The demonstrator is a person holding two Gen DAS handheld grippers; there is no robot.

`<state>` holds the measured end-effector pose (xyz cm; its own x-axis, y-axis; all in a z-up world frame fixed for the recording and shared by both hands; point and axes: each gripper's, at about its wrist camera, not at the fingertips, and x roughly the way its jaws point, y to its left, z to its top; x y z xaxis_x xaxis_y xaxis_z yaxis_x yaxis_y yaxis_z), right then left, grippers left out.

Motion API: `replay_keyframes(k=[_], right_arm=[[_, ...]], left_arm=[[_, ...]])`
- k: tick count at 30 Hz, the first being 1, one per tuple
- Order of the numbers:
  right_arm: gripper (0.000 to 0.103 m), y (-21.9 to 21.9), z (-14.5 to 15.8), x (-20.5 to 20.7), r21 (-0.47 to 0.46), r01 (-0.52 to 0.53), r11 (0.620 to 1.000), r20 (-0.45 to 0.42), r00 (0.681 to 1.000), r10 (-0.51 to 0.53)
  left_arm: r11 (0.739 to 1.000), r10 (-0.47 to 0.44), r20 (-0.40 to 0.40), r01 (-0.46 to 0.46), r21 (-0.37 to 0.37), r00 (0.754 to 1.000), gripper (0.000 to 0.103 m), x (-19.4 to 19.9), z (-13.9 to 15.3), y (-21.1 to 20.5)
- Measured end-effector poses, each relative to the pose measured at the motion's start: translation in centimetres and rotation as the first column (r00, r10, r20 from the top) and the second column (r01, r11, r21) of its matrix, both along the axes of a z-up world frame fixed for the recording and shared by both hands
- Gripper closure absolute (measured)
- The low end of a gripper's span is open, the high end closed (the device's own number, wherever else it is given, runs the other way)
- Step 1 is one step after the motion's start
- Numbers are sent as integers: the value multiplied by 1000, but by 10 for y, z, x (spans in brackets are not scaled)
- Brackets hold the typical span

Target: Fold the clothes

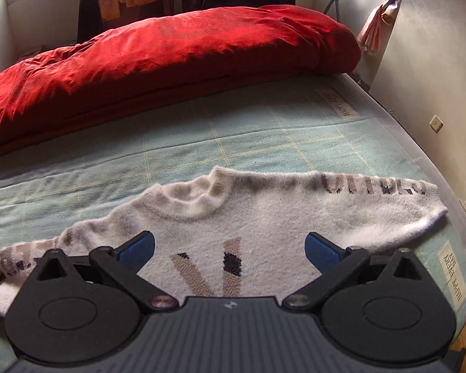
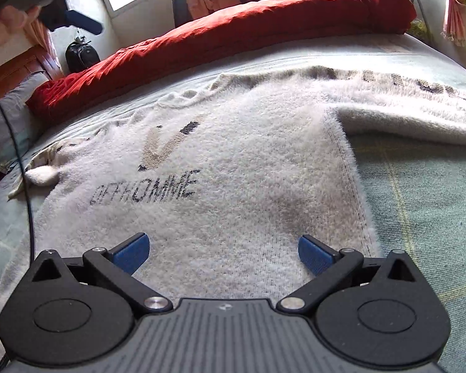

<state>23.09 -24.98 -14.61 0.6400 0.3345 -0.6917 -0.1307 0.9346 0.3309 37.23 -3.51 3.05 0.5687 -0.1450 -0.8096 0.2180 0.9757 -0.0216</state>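
The white fuzzy sweater (image 1: 264,227) lies flat on the bed (image 1: 264,130), front side up, right under both tongs. The left tongs (image 1: 230,250) are open wide and hold nothing; they hang over the chest, with the neck hole just ahead of them. The right tongs (image 2: 223,253) are open wide too and hold nothing; they are low over the bottom part of the sweater, near its side edge. One sleeve (image 2: 404,105) sticks straight out, ahead of the right tongs and to their right. A big red blanket (image 1: 171,56) is bunched up far ahead of the tongs. No fold can be seen yet, so I think the job has only begun. Sleeves and body all need folding.
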Motion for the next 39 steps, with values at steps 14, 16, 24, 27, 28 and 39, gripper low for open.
replay_keyframes(k=[14, 16, 24, 27, 28, 39], right_arm=[[0, 32, 11, -68, -142, 5, 990, 12, 1000, -4], [0, 36, -2, -68, -167, 1, 986, -12, 1000, -3], [0, 39, -18, -71, -203, -13, 979, -17, 1000, 10], [0, 41, -20, -75, -222, -17, 975, 0, 1000, 17], [0, 43, -21, -76, -235, -21, 972, 4, 1000, 23], [0, 39, -21, -103, -263, -40, 964, 42, 998, 52]], left_arm=[[999, -23, 37, 25, -36, 999, 1, -144, -133, 49], [999, -4, 37, 6, -48, 999, 1, -152, -152, 54], [990, 129, 20, -127, -65, 991, 1, -209, -188, 69], [988, 139, 11, -138, -68, 990, 1, -233, -187, 73], [988, 141, 7, -140, -68, 990, 1, -240, -186, 74], [978, 203, 1, -202, -47, 979, 1, -267, -190, 71]])
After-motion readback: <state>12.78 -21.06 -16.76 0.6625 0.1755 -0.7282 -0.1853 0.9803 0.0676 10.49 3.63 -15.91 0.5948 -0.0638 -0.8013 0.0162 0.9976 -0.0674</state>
